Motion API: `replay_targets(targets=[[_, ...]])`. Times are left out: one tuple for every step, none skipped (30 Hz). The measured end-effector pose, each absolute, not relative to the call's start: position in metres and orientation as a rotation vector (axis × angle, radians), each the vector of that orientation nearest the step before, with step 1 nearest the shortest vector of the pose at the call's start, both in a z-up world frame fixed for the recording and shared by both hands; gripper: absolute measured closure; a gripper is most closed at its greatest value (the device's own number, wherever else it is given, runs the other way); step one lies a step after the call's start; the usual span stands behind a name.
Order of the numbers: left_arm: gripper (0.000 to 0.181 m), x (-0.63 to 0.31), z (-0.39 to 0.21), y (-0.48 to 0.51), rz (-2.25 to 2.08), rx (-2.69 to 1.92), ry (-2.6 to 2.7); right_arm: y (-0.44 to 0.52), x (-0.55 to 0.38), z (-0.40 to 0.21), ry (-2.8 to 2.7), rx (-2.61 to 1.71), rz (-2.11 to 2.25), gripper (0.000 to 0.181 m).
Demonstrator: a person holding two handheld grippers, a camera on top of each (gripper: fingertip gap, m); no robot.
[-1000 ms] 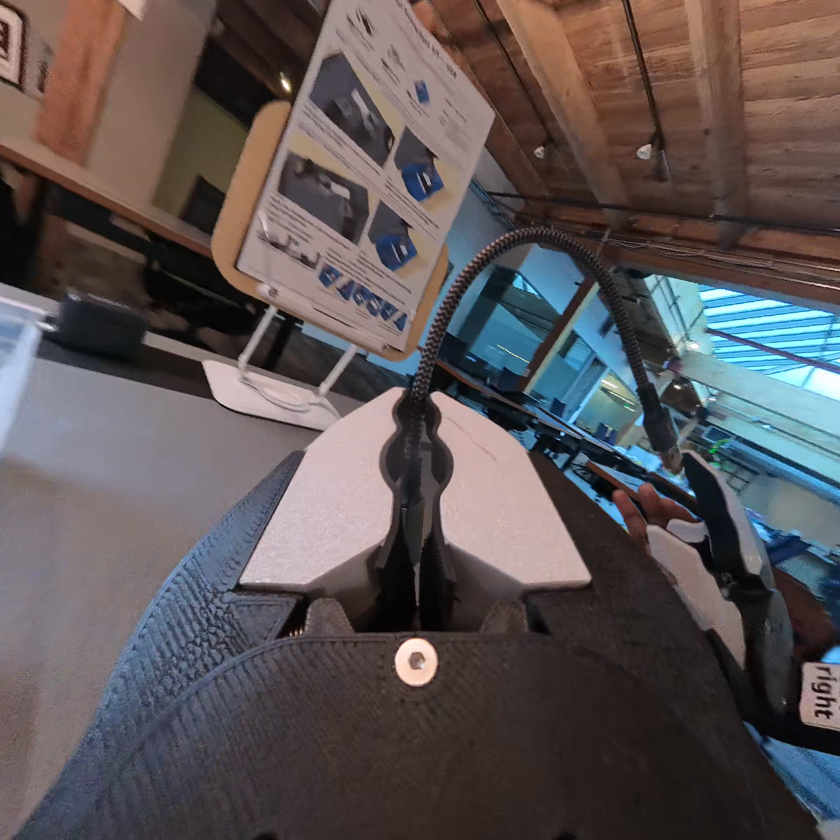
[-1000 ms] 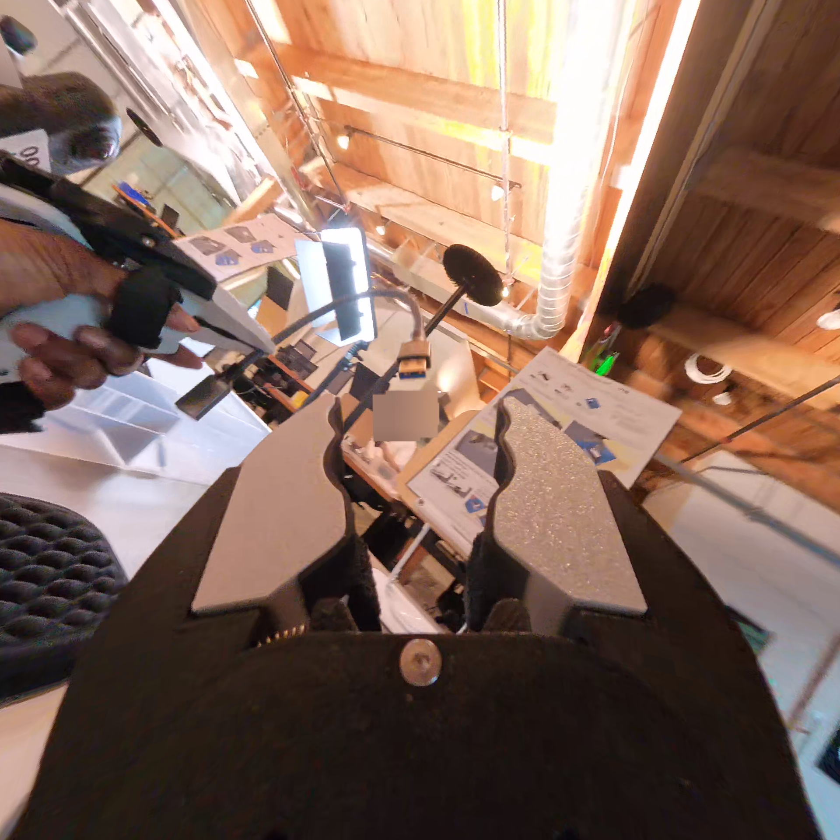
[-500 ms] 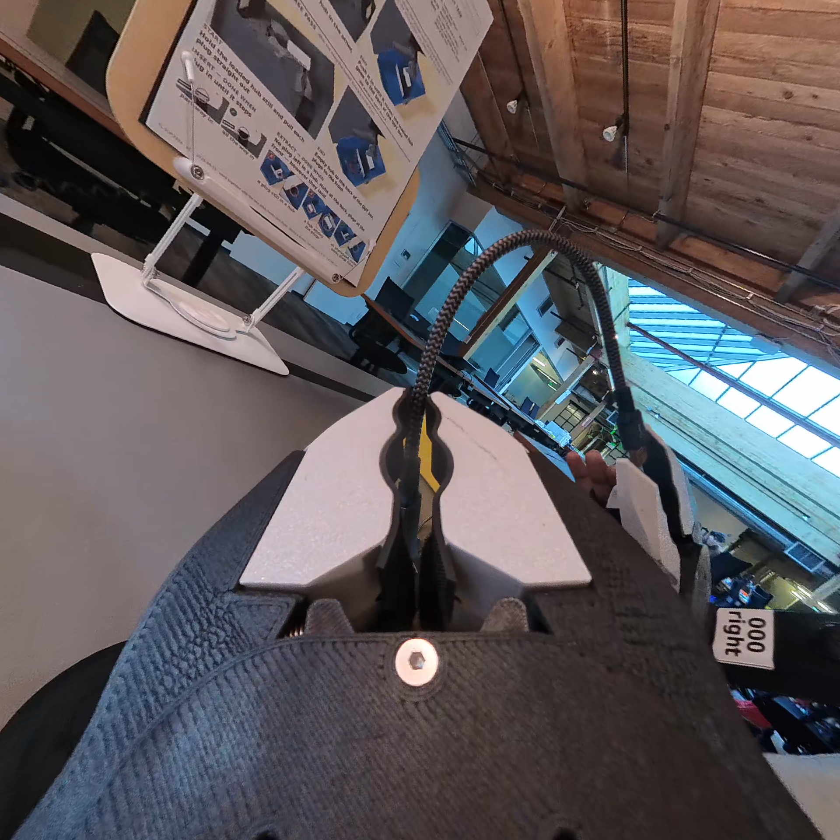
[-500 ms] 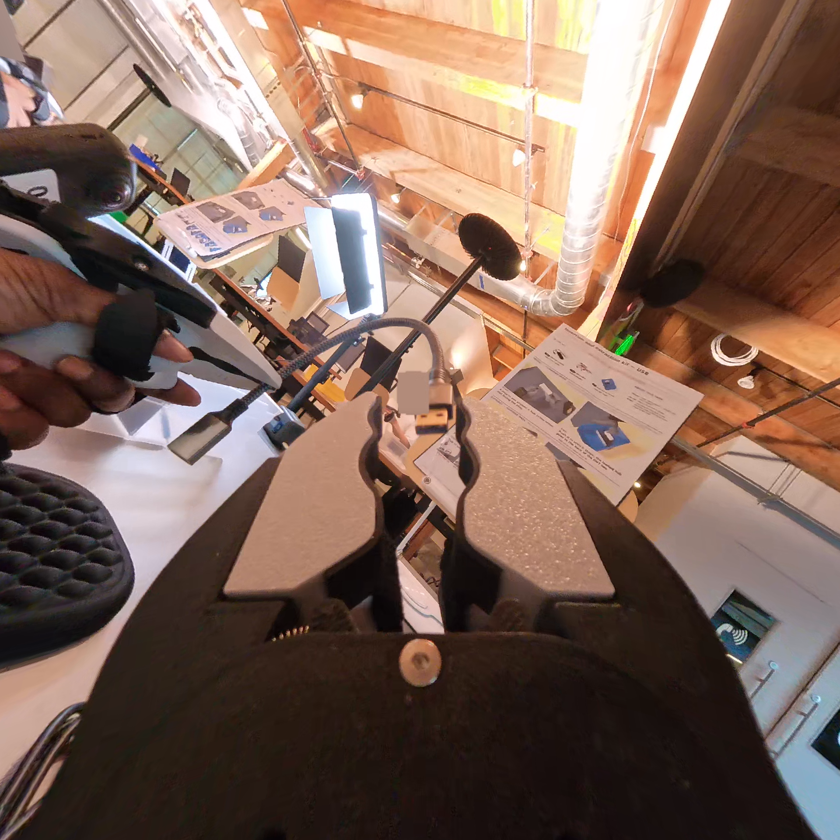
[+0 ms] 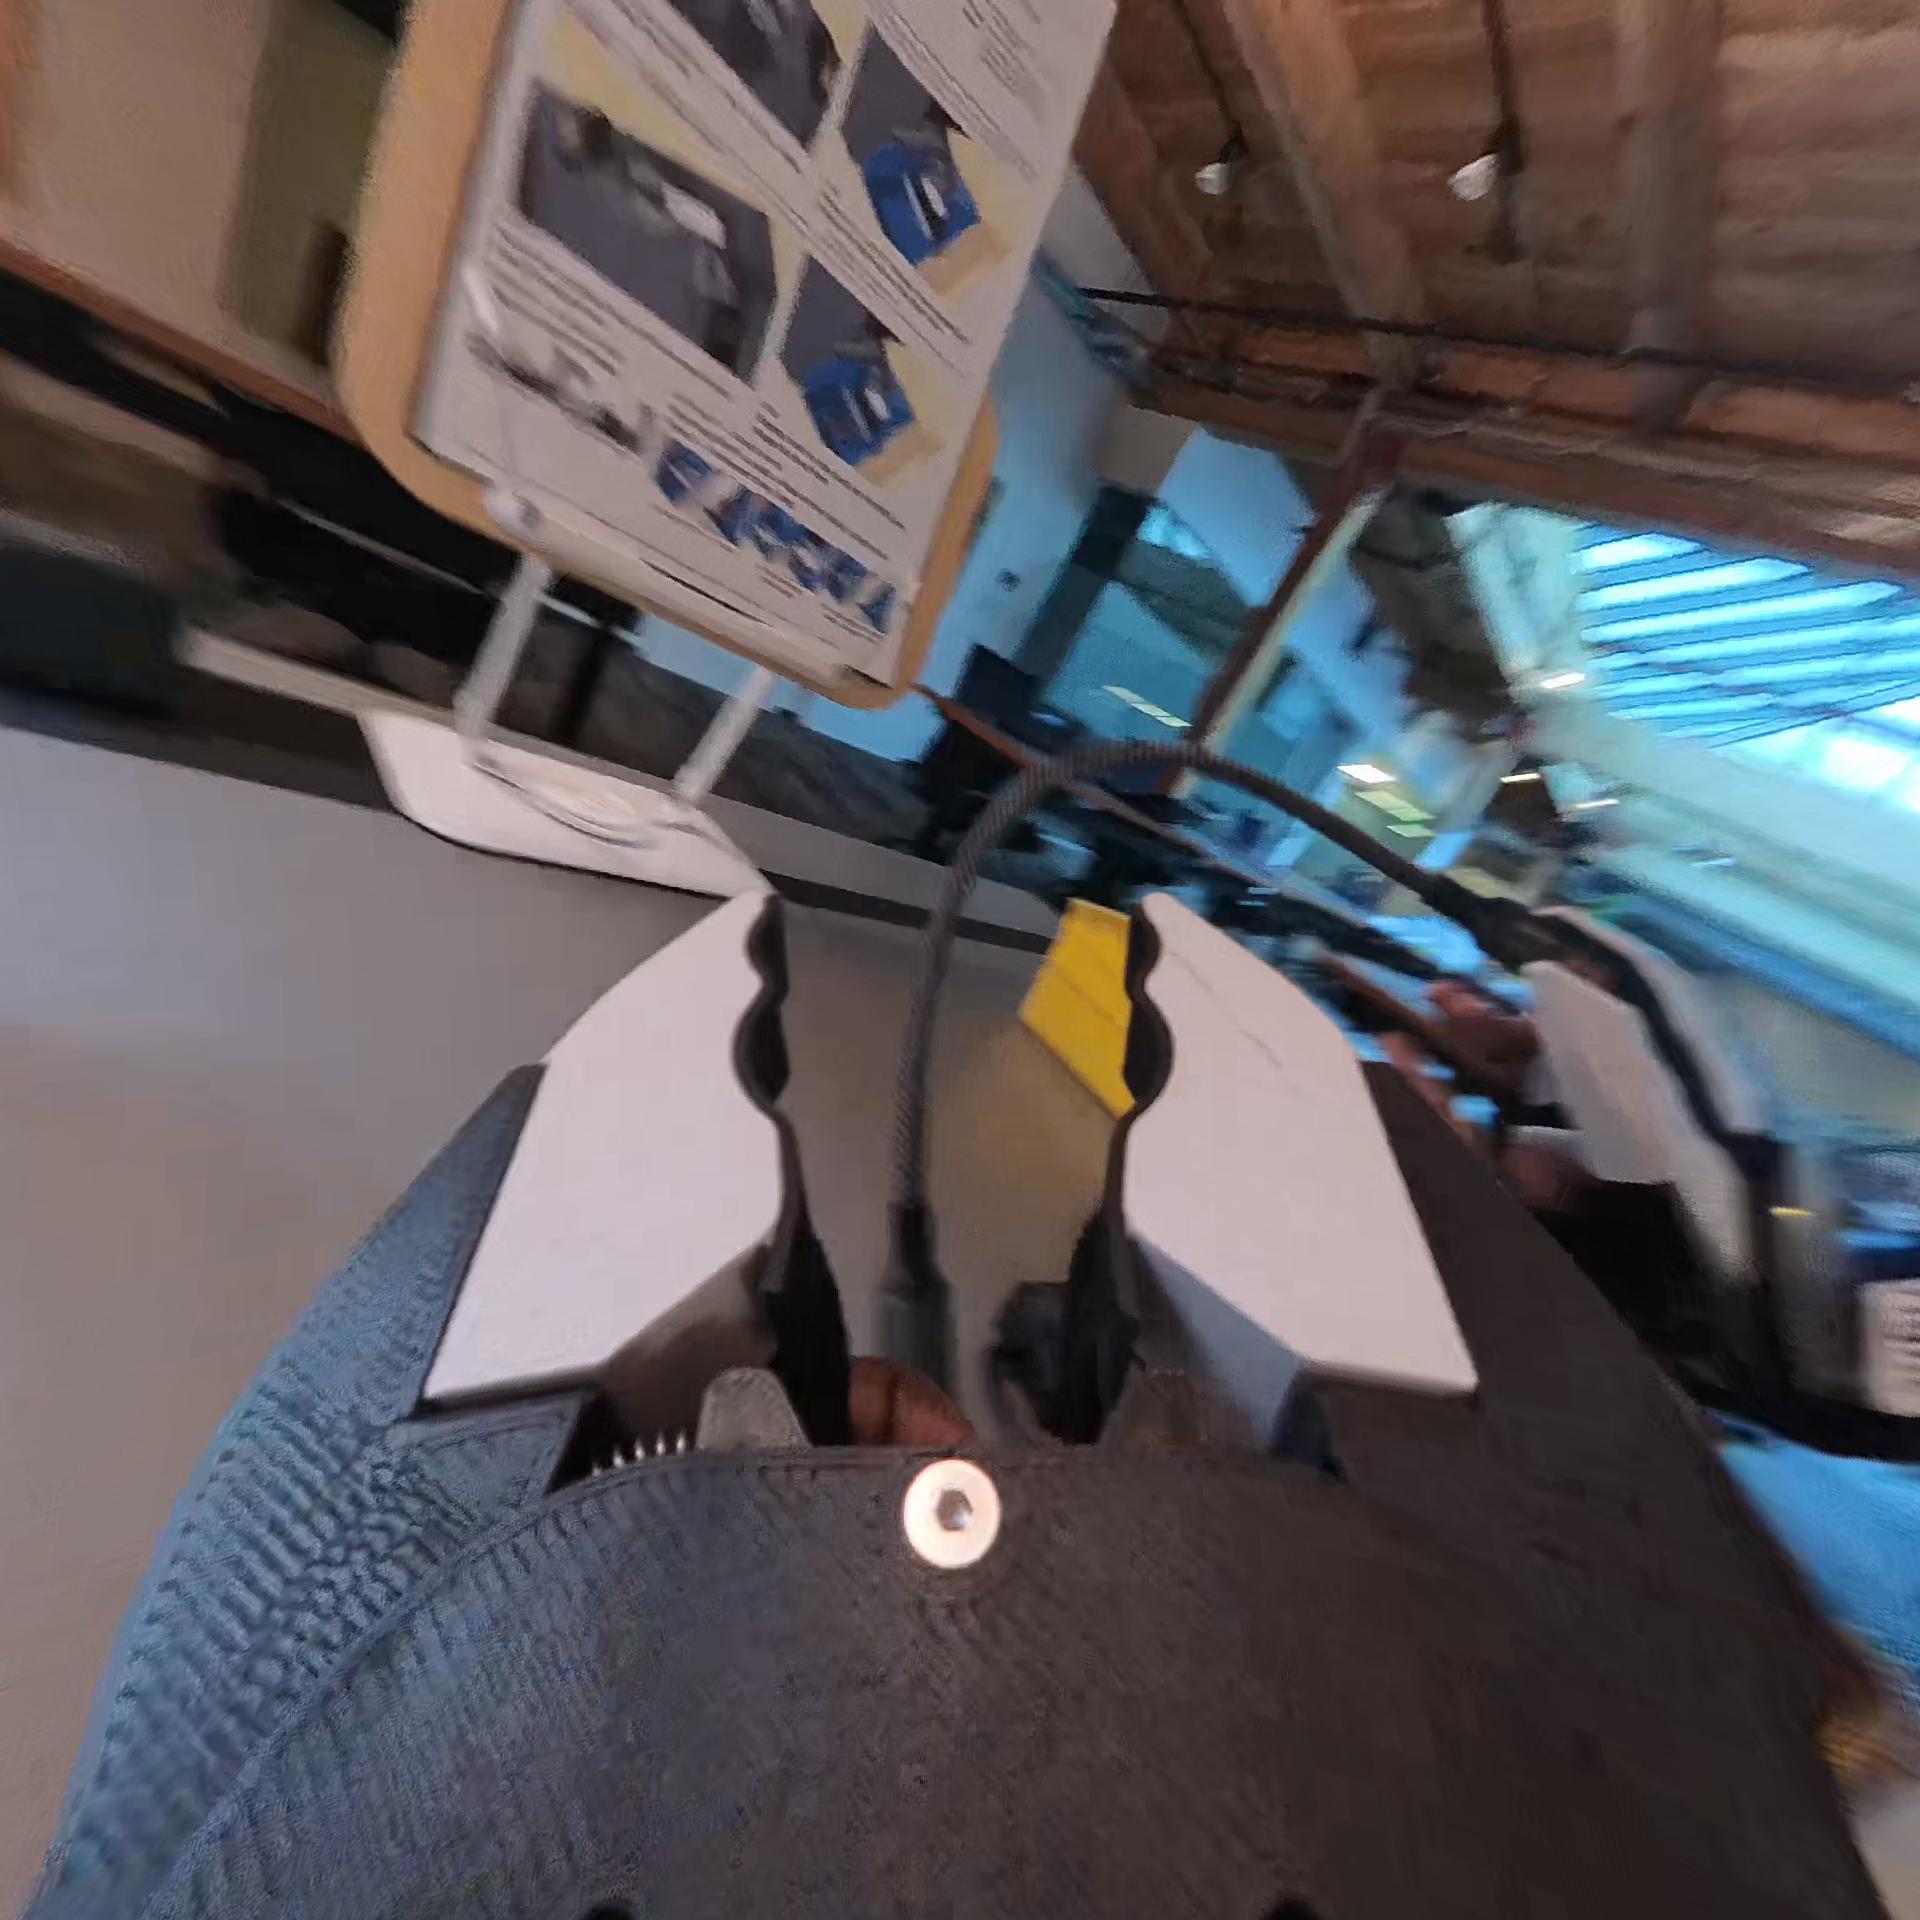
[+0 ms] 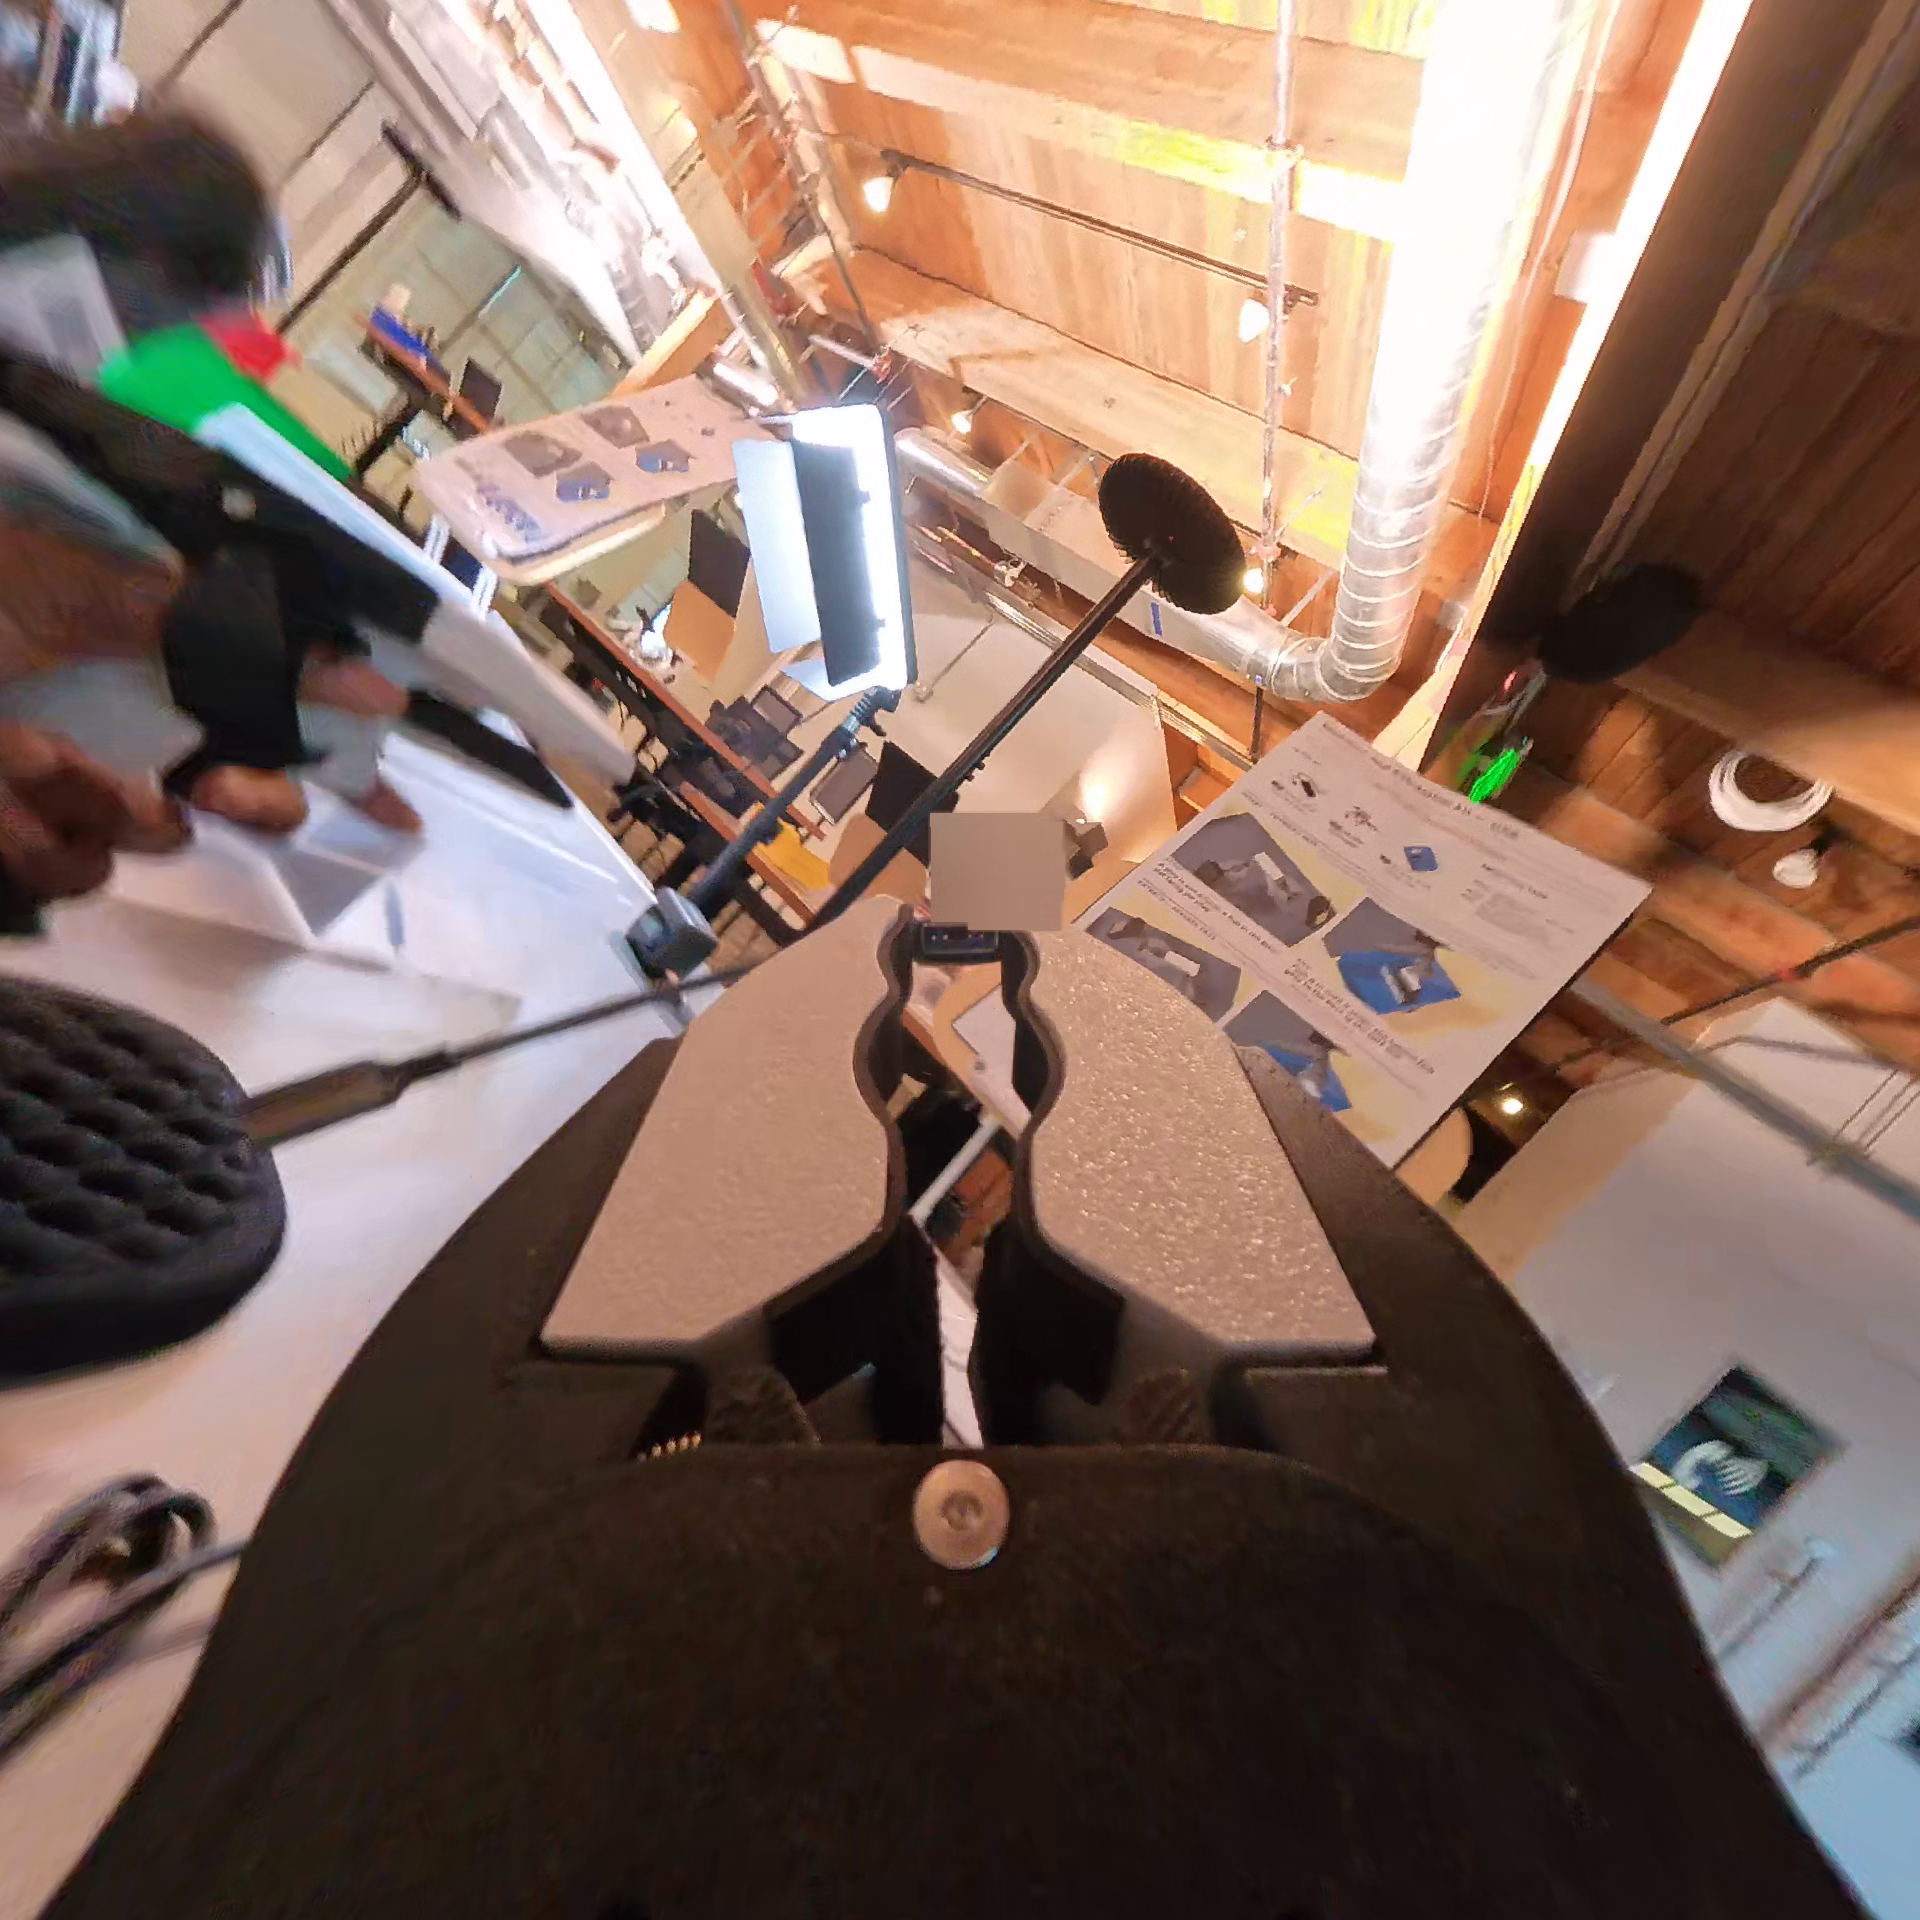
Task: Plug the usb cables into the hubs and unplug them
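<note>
A black braided USB cable point(image 5: 920, 1049) runs between my left gripper's point(image 5: 956, 914) open fingers without being gripped. Its near plug point(image 5: 912, 1283) sits deep between the jaws. The cable arcs right to my right gripper point(image 5: 1590, 997), which is blurred. In the right wrist view my right gripper point(image 6: 958, 935) is shut on the cable's USB plug point(image 6: 956, 943) at the fingertips. The cable point(image 6: 582, 1023) trails left to its free metal plug point(image 6: 322, 1101). My left gripper point(image 6: 488, 696) shows blurred at upper left, held in a hand. No hub is in view.
An instruction sheet on a white stand point(image 5: 727, 312) stands on the grey table point(image 5: 260, 987), and a second sheet point(image 6: 1351, 935) stands behind. A black honeycomb pad point(image 6: 104, 1174), a clear plastic box point(image 6: 312, 883) and loose cables point(image 6: 94, 1538) lie left. A light panel point(image 6: 831, 551) stands behind.
My left gripper has opened and let go of the cable. My right gripper has shut on the USB plug. The cable's arc has dropped lower and both grippers have shifted.
</note>
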State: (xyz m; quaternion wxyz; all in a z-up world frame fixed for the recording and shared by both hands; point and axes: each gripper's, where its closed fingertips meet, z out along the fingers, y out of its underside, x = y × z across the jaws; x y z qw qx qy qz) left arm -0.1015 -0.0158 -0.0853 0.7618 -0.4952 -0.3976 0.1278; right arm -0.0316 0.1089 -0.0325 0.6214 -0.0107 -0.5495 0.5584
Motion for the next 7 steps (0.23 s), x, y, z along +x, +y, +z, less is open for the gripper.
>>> replay_targets(targets=[[0.113,-0.102,-0.08,-0.023,0.41,-1.092,-0.864,0.109,-0.032,-0.034,-1.272,0.014,1.231,0.166],[0.111,-0.099,-0.072,-0.027,0.523,-1.095,-0.842,0.107,-0.032,-0.035,-1.28,0.058,1.174,0.166],[0.113,-0.092,-0.062,-0.023,0.559,-1.093,-0.798,0.105,-0.032,-0.038,-1.292,0.105,1.113,0.166],[0.123,-0.081,-0.055,-0.009,0.481,-1.102,-0.738,0.102,-0.033,-0.042,-1.308,0.148,1.051,0.166],[0.129,-0.067,-0.052,0.011,0.29,-1.114,-0.683,0.099,-0.035,-0.045,-1.321,0.182,0.998,0.166],[0.131,-0.053,-0.051,0.032,0.025,-1.113,-0.646,0.095,-0.036,-0.049,-1.334,0.211,0.967,0.166],[0.131,-0.039,-0.052,0.049,-0.248,-1.094,-0.621,0.092,-0.036,-0.05,-1.344,0.229,0.966,0.166]])
